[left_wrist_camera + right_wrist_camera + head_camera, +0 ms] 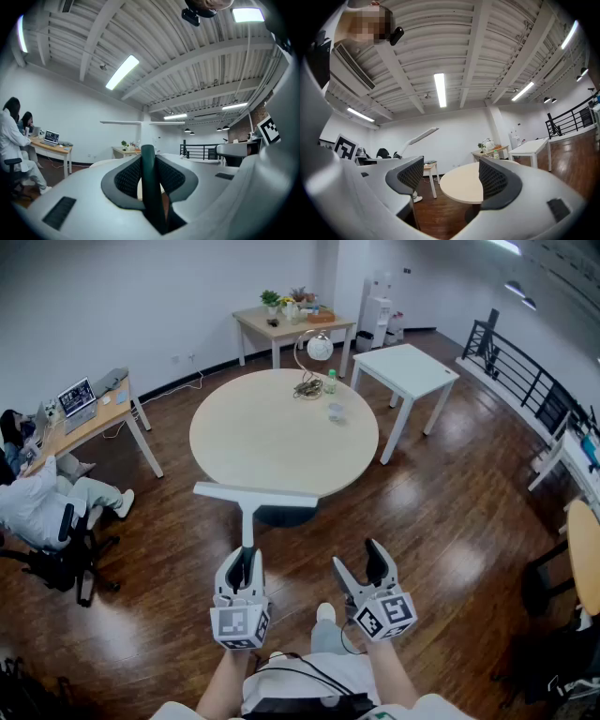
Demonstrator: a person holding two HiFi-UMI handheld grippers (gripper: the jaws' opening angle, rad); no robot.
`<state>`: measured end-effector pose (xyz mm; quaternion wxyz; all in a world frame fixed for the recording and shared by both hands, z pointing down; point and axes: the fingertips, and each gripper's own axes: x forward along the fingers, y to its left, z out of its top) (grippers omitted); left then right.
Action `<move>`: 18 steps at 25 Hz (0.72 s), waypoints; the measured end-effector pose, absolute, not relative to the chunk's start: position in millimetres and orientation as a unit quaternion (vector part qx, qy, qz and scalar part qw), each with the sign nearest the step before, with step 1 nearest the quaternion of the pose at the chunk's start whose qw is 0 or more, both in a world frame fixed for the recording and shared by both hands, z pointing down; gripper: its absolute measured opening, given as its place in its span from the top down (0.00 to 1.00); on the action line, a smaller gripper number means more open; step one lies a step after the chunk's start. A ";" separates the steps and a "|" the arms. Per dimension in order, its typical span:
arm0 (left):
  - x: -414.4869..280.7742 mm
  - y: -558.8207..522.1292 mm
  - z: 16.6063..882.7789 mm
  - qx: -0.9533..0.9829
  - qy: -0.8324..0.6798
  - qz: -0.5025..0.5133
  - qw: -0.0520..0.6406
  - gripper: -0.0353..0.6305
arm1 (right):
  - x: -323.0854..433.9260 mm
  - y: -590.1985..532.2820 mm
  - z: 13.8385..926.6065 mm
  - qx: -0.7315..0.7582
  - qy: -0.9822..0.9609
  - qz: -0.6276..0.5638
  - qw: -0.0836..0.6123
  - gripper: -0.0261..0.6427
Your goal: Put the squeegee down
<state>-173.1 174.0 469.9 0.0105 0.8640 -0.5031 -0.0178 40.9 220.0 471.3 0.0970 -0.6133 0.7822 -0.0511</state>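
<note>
My left gripper (246, 562) is shut on the dark handle (150, 187) of a white squeegee (253, 495). Its long blade lies crosswise above the near edge of the round table (281, 432), level and in the air. In the left gripper view the squeegee blade (140, 123) shows as a thin white bar ahead of the jaws. My right gripper (360, 566) hangs open beside the left one, with nothing between its fingers (499, 180). The right gripper view catches the squeegee (419, 137) at the left.
The round table carries a lamp (314, 352), a bottle (330, 382) and a glass (336, 412) at its far side. A white square table (405, 371) stands at the right, a railing (525, 376) beyond. A seated person (42, 507) works at a desk (89, 423) on the left.
</note>
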 end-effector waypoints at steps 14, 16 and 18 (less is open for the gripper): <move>-58.7 49.4 462.9 0.834 -0.551 -0.036 0.023 0.82 | 166.8 89.2 474.5 -0.567 0.816 -0.046 0.098 0.39; -51.9 35.0 467.7 0.829 -0.557 -0.027 0.026 0.82 | 177.1 74.7 487.1 -0.567 0.816 -0.064 0.096 0.39; -51.3 19.7 470.0 0.824 -0.565 -0.019 0.031 0.82 | 180.2 55.9 491.8 -0.561 0.818 -0.079 0.098 0.39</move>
